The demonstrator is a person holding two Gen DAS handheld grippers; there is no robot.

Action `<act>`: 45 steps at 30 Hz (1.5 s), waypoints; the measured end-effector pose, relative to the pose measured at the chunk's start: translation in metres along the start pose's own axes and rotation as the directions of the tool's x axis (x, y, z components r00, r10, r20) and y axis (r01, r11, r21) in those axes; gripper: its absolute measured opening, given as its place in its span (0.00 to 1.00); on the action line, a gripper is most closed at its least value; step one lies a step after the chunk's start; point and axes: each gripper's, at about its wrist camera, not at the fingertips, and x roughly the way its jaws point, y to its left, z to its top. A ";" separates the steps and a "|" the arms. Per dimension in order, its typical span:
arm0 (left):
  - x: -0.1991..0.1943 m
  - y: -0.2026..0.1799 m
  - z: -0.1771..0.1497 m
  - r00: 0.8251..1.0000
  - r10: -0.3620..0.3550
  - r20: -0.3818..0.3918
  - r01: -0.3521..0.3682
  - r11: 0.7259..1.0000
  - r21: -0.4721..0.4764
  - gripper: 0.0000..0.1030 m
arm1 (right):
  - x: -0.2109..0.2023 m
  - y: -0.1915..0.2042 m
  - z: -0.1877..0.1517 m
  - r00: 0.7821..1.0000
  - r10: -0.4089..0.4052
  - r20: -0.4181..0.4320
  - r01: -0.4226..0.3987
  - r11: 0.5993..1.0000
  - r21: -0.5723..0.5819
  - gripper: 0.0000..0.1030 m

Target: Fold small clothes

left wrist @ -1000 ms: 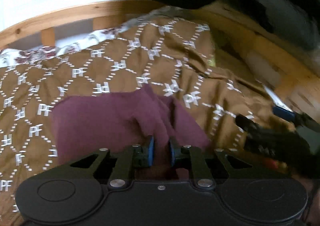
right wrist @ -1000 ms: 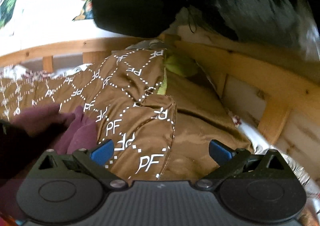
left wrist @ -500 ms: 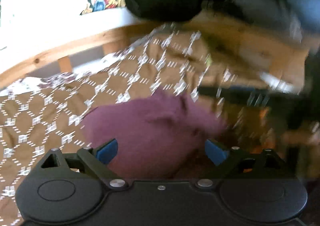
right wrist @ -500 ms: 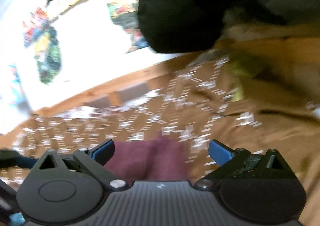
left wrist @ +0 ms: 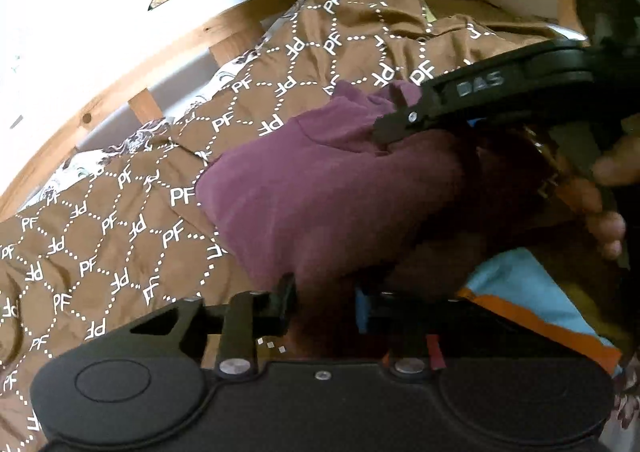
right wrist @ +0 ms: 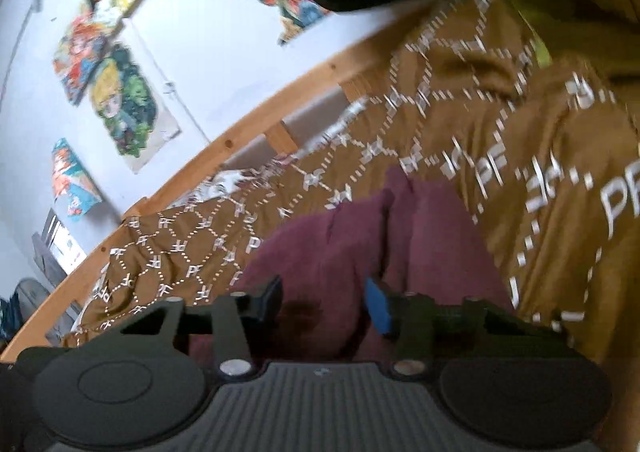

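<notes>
On the brown bedspread (left wrist: 120, 236) printed with white dotted diamonds and "PF" letters lies the maroon garment (left wrist: 320, 204), bunched into a soft heap near the middle of the bed. The left gripper (left wrist: 324, 304) sits at the garment's near edge with its fingers drawn in to a narrow gap, and maroon cloth fills that gap, so it appears to be pinching the fabric. In the left wrist view the right gripper (left wrist: 472, 104) reaches in from the right over the far side of the heap, held by a hand (left wrist: 600, 188) whose fingers wrap its handle. The right wrist view shows the right gripper (right wrist: 324, 300) with its fingers likewise brought partly together around a raised fold of the maroon garment (right wrist: 360, 244); whether the pads actually press the cloth I cannot tell. A light blue cloth with an orange stripe (left wrist: 532, 300) lies just beside the left gripper on its right. A wooden bed rail (right wrist: 240, 140) runs behind the bedspread, and colourful posters (right wrist: 120, 104) hang on the white wall beyond.
</notes>
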 end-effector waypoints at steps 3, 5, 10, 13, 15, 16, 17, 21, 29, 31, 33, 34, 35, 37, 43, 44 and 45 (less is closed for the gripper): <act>-0.001 0.000 0.000 1.000 -0.004 0.007 0.004 1.000 0.005 0.22 | 0.006 -0.006 -0.003 1.000 -0.022 -0.019 0.023 0.999 0.025 0.13; -0.001 0.001 0.000 1.000 -0.011 0.008 0.011 1.000 -0.009 0.20 | 0.008 -0.006 -0.004 0.999 -0.036 -0.017 0.036 0.999 0.019 0.07; -0.009 0.000 0.007 0.999 -0.026 0.023 0.027 0.999 -0.031 0.16 | -0.012 0.008 0.006 0.997 -0.036 0.065 0.039 0.998 -0.049 0.06; -0.014 -0.009 0.013 0.998 -0.039 0.047 0.040 0.999 -0.014 0.15 | -0.028 0.019 0.015 0.993 -0.039 0.108 0.051 0.992 -0.116 0.05; -0.016 -0.018 0.018 0.997 -0.044 0.056 0.044 0.999 0.004 0.15 | -0.039 0.023 0.020 0.989 -0.066 0.134 0.086 0.985 -0.152 0.05; -0.016 -0.022 0.021 0.997 -0.051 0.059 0.050 0.999 0.014 0.15 | -0.044 0.024 0.022 0.986 -0.080 0.144 0.104 0.981 -0.162 0.05; -0.017 -0.025 0.022 0.997 -0.057 0.060 0.055 0.998 0.023 0.15 | -0.051 0.023 0.025 0.983 -0.100 0.154 0.126 0.978 -0.168 0.05; -0.015 -0.037 0.022 0.996 -0.076 0.047 0.074 0.996 0.059 0.15 | -0.064 0.010 0.030 0.977 -0.158 0.145 0.177 0.975 -0.135 0.05; -0.009 -0.036 0.017 0.996 -0.079 0.033 0.078 0.997 0.025 0.26 | -0.047 -0.010 0.021 0.974 -0.225 0.036 0.227 0.968 -0.103 0.06; -0.011 -0.032 0.015 0.994 -0.101 0.045 0.101 0.995 0.008 0.31 | -0.046 -0.013 0.018 0.971 -0.236 0.021 0.237 0.966 -0.102 0.05; -0.015 -0.027 0.012 0.990 -0.129 0.059 0.130 0.991 -0.017 0.40 | -0.045 -0.015 0.014 0.968 -0.252 0.008 0.251 0.962 -0.105 0.05; -0.016 -0.023 0.011 0.987 -0.148 0.067 0.151 0.988 -0.039 0.47 | -0.045 -0.015 0.012 0.966 -0.258 0.005 0.257 0.961 -0.105 0.05; -0.016 -0.021 0.011 0.985 -0.158 0.068 0.162 0.985 -0.061 0.54 | -0.045 -0.015 0.011 0.966 -0.260 0.002 0.259 0.960 -0.104 0.05; -0.017 -0.012 0.009 0.981 -0.180 0.071 0.188 0.974 -0.129 0.62 | -0.045 -0.014 0.011 0.964 -0.265 0.003 0.264 0.958 -0.110 0.05; -0.027 0.015 -0.001 0.970 -0.191 0.147 0.232 0.909 -0.347 0.86 | -0.046 -0.010 0.007 0.961 -0.278 0.008 0.277 0.954 -0.118 0.07; -0.027 0.021 -0.001 0.971 -0.181 0.157 0.228 0.898 -0.377 0.88 | -0.048 -0.010 0.007 0.961 -0.275 0.013 0.275 0.955 -0.108 0.09; -0.025 0.025 -0.001 0.972 -0.173 0.160 0.224 0.888 -0.402 0.88 | -0.050 -0.008 0.008 0.961 -0.278 0.015 0.278 0.955 -0.100 0.12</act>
